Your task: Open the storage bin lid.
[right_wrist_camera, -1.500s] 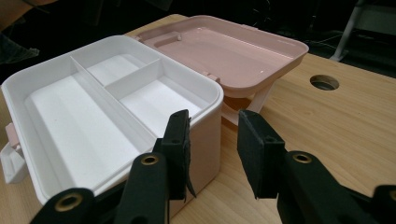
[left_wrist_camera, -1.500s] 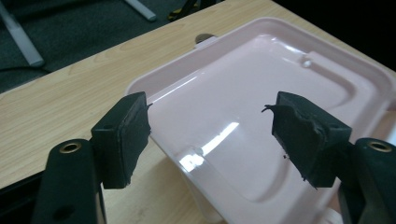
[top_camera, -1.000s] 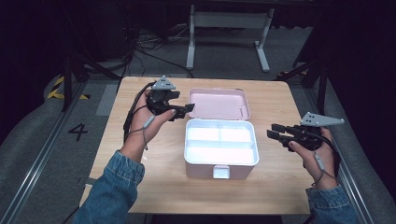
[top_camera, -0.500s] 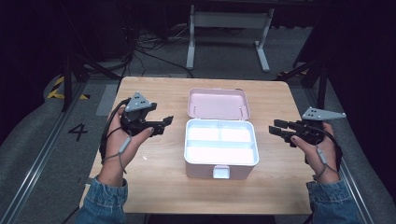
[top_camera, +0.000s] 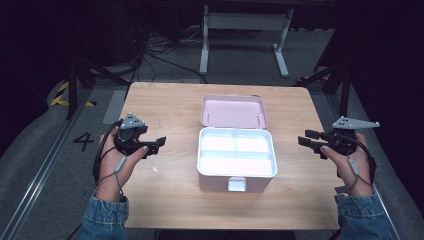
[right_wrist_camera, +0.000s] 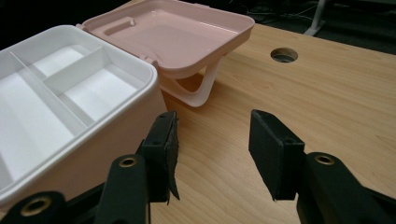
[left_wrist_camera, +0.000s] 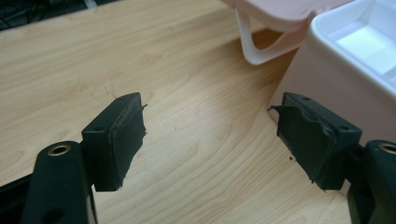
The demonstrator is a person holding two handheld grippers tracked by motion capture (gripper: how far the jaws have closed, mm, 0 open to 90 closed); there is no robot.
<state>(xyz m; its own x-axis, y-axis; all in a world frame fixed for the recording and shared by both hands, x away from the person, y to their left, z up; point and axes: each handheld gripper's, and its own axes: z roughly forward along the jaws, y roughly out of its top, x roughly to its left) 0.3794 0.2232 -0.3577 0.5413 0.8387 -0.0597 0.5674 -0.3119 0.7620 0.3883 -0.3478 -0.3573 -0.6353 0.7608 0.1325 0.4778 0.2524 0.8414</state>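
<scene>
Box: the pink storage box [top_camera: 236,170] sits on the table [top_camera: 165,105] between my two grippers, lid [top_camera: 234,111] thrown back flat behind it, white divided tray [top_camera: 236,151] showing inside.
Left gripper: my left gripper [top_camera: 156,143] is released, nothing between the jaws; they have just been opening a touch wider. The box wall lies just off its right jaw in the left gripper view [left_wrist_camera: 322,79], not touching.
Right gripper: my right gripper [top_camera: 306,138] is also released and empty, its jaws having just been opening. The box is ahead and to its left [right_wrist_camera: 70,135], apart from the pads.
Handle: the looped carry handle [right_wrist_camera: 198,88] hangs under the lid's edge, ahead of my right jaws.
Handling: I judge it light, stiff, hollow plastic with a glossy, slippery skin; it will likely skate on the wood if pushed from one side.
Hold: I would pinch the lid's free rim or the front latch tab [top_camera: 236,184], bracing the base with the other gripper.
</scene>
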